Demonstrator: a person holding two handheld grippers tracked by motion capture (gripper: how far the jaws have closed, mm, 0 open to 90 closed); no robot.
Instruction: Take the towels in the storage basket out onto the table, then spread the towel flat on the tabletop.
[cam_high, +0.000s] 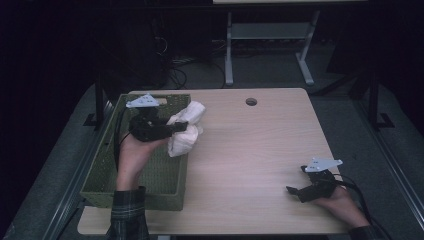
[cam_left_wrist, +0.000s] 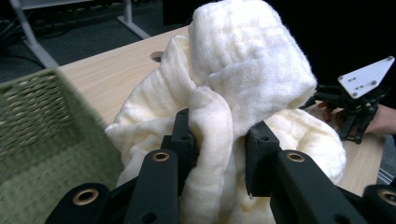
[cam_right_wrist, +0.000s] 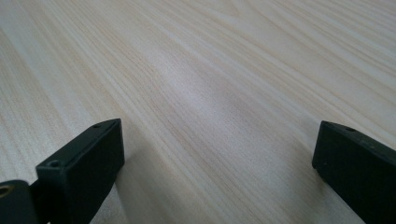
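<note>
Basket (cam_left_wrist: 42, 140) blurred, cut by frame edge

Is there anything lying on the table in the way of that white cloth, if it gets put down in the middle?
Nothing visible. The left gripper holds the cloth up at the green basket's right edge, and the wooden table beside it is bare. The right gripper rests far off near the front right corner.

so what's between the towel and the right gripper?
Bare table, high view. The towel hangs from the left gripper; the right gripper rests open.
</note>
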